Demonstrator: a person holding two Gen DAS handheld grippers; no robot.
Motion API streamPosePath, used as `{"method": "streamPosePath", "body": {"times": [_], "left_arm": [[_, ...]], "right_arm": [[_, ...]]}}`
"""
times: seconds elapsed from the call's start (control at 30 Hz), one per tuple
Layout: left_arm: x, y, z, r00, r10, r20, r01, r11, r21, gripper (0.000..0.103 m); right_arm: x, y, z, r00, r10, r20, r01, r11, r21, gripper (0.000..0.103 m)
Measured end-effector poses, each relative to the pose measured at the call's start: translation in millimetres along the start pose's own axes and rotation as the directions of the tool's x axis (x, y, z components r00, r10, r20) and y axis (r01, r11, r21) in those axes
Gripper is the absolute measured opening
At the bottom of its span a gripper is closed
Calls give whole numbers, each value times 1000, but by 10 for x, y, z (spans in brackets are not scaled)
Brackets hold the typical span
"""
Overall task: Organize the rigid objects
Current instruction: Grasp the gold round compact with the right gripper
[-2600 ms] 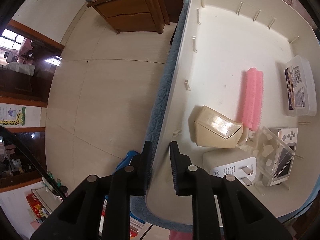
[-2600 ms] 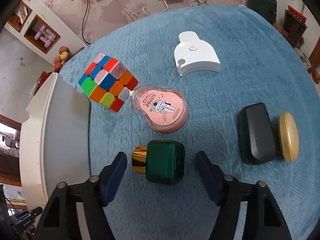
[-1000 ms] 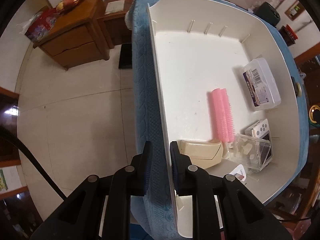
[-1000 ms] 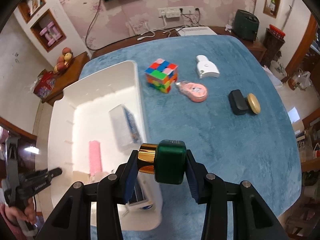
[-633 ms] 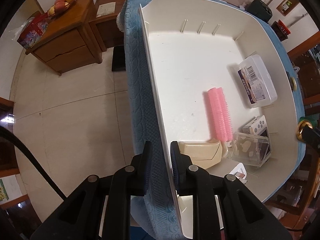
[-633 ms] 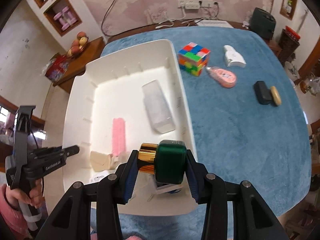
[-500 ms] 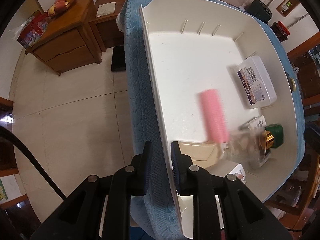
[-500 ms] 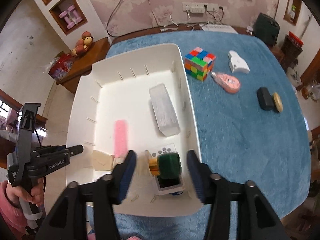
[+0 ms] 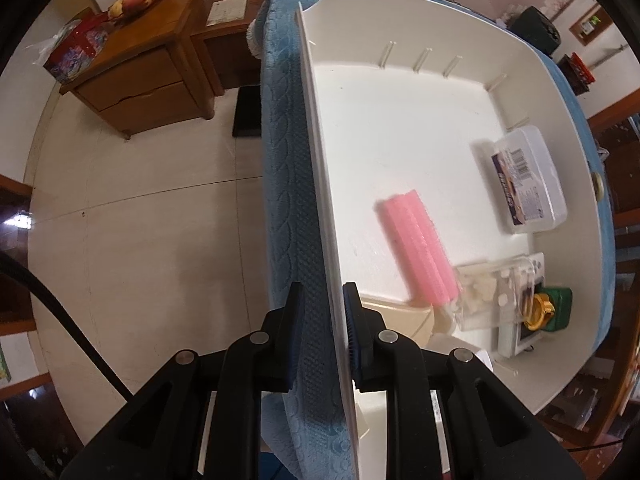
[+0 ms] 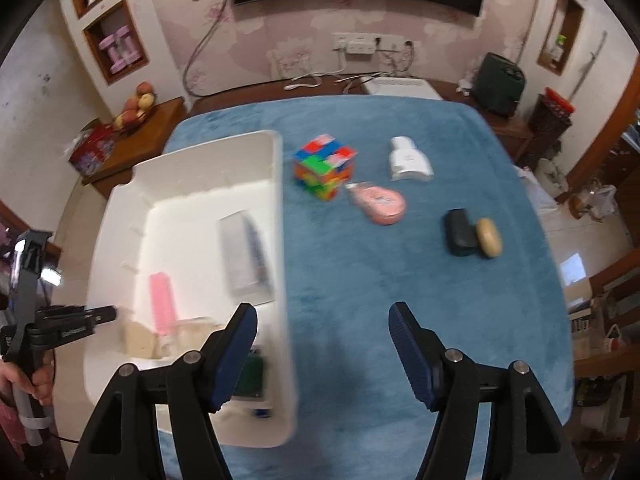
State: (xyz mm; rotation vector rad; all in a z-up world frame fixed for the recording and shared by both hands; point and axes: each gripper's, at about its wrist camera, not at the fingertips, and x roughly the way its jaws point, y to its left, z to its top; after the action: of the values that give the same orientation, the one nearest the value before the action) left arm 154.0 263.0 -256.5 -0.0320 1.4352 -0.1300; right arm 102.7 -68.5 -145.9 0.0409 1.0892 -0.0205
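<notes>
Sorting so far: I count six things already inside the white bin (image 9: 400, 92) — a pink brush (image 9: 416, 248), a clear lidded box (image 9: 528, 184) with a barcode label, a beige holder (image 9: 400, 316), a clear plastic case (image 9: 496, 292), a small white device (image 9: 524, 320) beneath it, and the green bottle with a gold cap (image 9: 554, 310), lying at the right of the left wrist view.
Left to sort: four things lie on the blue desk (image 10: 400, 280) in the right wrist view — a colour cube (image 10: 324, 166) upper centre, a white plug-shaped piece (image 10: 410, 160) to its right, a pink tape dispenser (image 10: 380, 202) below those, and a black case (image 10: 460, 232) touching a gold disc (image 10: 489, 237) at right.
My estimate: a little over half done.
Left tool (image 9: 322, 330): closed on the bin's near wall at lower centre, one pad inside and one outside, with the desk's blue cloth apparently caught in the pinch too.
Right tool (image 10: 323, 334): jaws opening, nothing between them, only blue cloth below.
Hard to make out: the right wrist view is motion-blurred, so labels are unreadable and the green bottle (image 10: 252, 372) is a smear behind the left finger.
Cut off: the bin's near corner hides behind the tools; the person shows only as a hand (image 10: 28, 376) at lower left.
</notes>
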Motion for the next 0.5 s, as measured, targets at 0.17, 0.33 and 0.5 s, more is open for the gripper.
{"method": "streamPosePath", "body": {"times": [0.17,0.33,0.5], "left_arm": [[65,-30,52,999,30,-14,-31,998,-49,19],[97,-92,109,998,65,-13,-66,994,-92,17],[131,-180,132,995,100,-10,-100,987,-126,7]], "right_arm": [[71,-441,64,1000,-2,-2,2,995,95,71],[251,-933,147,999,27,-37,-18,975,223,71],[520,-1391,262,993,77,-85,-44,939,342,71]]}}
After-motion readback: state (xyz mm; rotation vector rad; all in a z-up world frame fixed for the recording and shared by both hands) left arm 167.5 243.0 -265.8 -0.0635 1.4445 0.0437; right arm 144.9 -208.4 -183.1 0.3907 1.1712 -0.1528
